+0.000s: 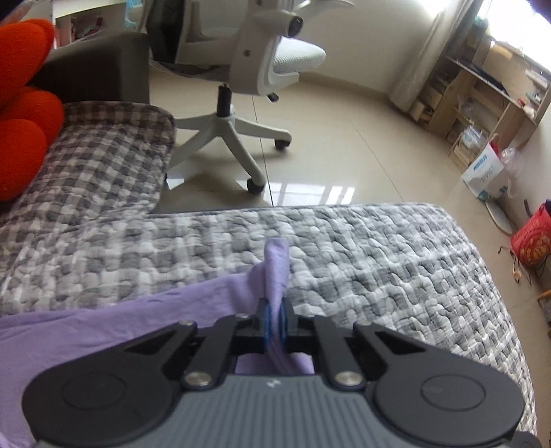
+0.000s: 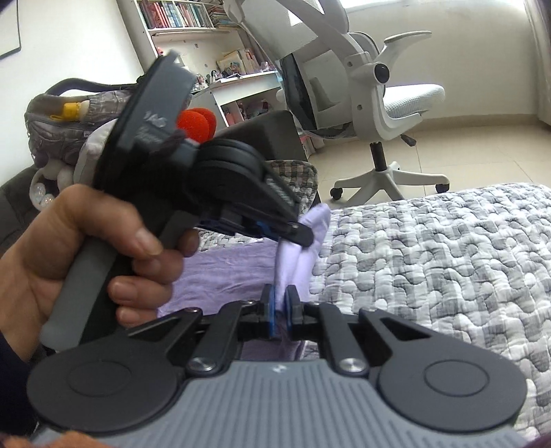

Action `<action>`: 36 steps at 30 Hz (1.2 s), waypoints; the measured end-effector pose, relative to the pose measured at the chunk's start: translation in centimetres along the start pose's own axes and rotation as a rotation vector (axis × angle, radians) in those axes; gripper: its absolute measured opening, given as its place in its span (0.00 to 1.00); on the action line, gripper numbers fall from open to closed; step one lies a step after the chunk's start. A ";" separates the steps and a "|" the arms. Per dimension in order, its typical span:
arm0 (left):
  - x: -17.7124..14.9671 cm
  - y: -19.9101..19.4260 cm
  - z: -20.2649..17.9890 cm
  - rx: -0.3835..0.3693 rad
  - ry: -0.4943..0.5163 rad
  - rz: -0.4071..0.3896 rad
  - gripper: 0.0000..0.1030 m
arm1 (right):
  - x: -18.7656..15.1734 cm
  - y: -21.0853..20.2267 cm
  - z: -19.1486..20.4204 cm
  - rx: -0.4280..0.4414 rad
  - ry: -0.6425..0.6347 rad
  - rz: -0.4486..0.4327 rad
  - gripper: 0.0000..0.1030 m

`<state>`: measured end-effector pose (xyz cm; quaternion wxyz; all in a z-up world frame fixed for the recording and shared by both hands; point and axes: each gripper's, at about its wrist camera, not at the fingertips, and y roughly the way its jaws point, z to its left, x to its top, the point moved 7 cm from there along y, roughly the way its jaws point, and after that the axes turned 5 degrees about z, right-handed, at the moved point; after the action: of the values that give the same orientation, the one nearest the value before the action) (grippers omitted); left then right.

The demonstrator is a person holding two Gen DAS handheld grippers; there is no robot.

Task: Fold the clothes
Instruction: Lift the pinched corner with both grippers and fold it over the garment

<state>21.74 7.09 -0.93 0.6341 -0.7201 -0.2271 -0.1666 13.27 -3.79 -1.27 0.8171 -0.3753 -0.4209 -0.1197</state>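
The left gripper [image 1: 274, 312] has its jaws closed tight on a bunched fold of the purple garment [image 1: 103, 320]; the pinched cloth stands up in a narrow ridge above the blue pads [image 1: 266, 318], at lower centre of the left wrist view. The rest of the garment spreads flat across the lower left of that frame, lying on the grey checked quilt [image 1: 361, 248].

The right gripper [image 2: 280, 303] is likewise clamped on a pale fold of the same garment, at lower centre of the right wrist view. Its jaws are nearly together, with cloth filling the narrow gap between them.

In the right wrist view the left gripper appears at centre left, held by a hand [image 2: 69, 248] wrapped around its grey handle. Its fingertips [image 2: 303, 236] grip the garment just above and beside the right gripper's hold; the two grip points are close together.

Background:
- A white office chair [image 1: 261, 69] stands on the tiled floor [image 1: 361, 144] beyond the quilt, upper centre.
- A red cushion [image 1: 24, 103] sits at the upper left edge.
- A bookshelf [image 2: 179, 17] fills the upper left of the right wrist view.
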 end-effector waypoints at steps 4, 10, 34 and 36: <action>-0.3 -1.0 1.7 -0.037 -0.041 -0.040 0.06 | 0.0 0.1 1.2 0.001 -0.027 -0.003 0.09; -1.0 -2.8 4.0 -0.066 -0.077 -0.105 0.06 | 0.0 0.3 3.8 0.008 -0.078 -0.020 0.09; -5.6 -7.7 20.1 -0.081 -0.236 -0.214 0.05 | -2.2 7.6 16.6 0.076 -0.313 0.043 0.09; -6.0 -8.0 20.9 -0.062 -0.235 -0.219 0.05 | -2.5 8.0 17.6 0.088 -0.323 0.047 0.09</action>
<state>11.41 27.79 -0.28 0.5586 -0.7250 -0.3715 -0.1561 5.33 13.98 -0.86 0.7571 -0.3633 -0.5425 -0.0203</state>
